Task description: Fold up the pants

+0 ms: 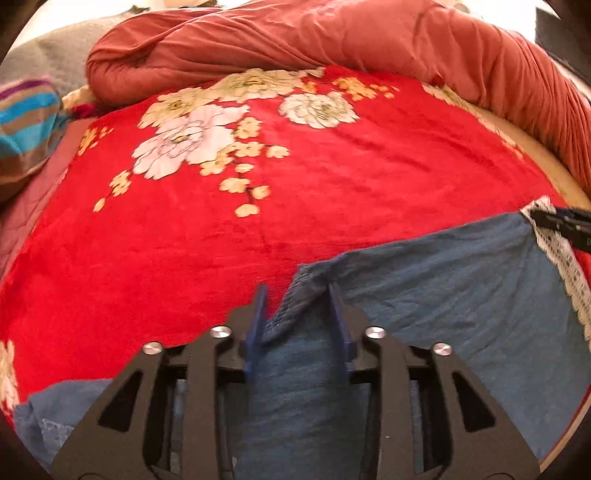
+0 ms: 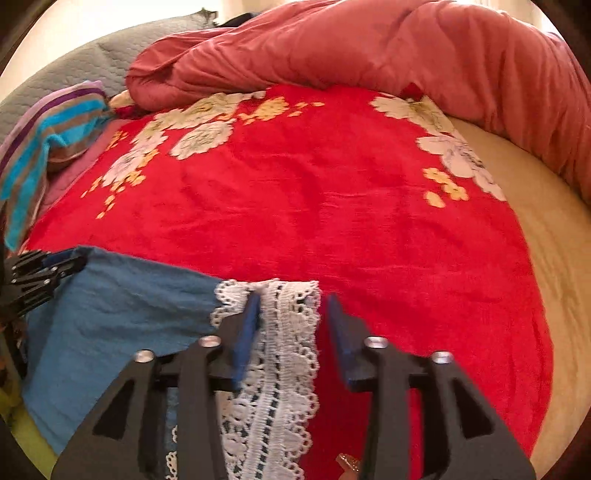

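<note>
Blue pants (image 1: 436, 295) with a white lace hem (image 1: 565, 258) lie on a red floral blanket (image 1: 332, 177). My left gripper (image 1: 298, 291) is open, its blue fingers straddling the ribbed waistband corner (image 1: 306, 291). My right gripper (image 2: 290, 301) is open over the lace hem (image 2: 288, 332), with the lace between its fingers. The pants (image 2: 110, 321) stretch left toward the left gripper (image 2: 55, 267). The right gripper (image 1: 554, 219) shows at the lace corner in the left wrist view.
A salmon quilt (image 1: 332, 33) is bunched along the far side. A striped towel (image 1: 26, 122) and a grey pillow (image 2: 74, 70) lie at the left. A cream sheet (image 2: 546, 229) borders the blanket on the right.
</note>
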Demonstrator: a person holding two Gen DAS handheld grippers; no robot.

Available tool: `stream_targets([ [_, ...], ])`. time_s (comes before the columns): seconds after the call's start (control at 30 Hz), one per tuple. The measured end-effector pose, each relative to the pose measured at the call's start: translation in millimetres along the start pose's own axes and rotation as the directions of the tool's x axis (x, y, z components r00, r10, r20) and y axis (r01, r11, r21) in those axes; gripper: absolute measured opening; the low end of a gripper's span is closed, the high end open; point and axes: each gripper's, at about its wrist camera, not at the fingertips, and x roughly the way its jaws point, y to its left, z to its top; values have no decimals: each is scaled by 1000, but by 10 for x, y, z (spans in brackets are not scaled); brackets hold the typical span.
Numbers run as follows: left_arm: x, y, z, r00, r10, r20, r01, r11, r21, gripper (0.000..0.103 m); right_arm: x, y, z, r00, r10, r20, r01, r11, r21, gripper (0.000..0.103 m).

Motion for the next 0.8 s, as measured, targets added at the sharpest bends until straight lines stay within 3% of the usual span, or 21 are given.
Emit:
stream_targets([
  [0.13,-317,286,-89,998,31,54,-26,995,-96,40,-410,18,-104,996,-28,87,28,1000,-3,61],
  [0.3,-710,656,-284,993,83,84,-67,981,-181,52,-716,280,-317,993,11,121,-4,998,-55,66],
  [0.43,-920,712,-517,992,104,68,-90,979,-186,57,-689,805,-471,990,120,80,-108,984,-144,67],
  [0.57,-835,500,-619,999,29,13,-27,991,-132,63,-516,1401,-565,982,187,12,-177,946,-272,67],
  [0.7,-549,438,-721,992,97,-76,-104,991,-88,70,-265,1684,-620,995,75,-58,-91,927,-363,70],
  [0.73,-530,490,-762,993,90,-73,-97,990,-99,74,-193,1644,-646,997,13,-75,-40,926,-375,70],
  [0.8,-573,622,-814,996,71,-55,-78,987,-138,74,-163,1470,-665,996,-19,-86,-12,940,-342,75],
])
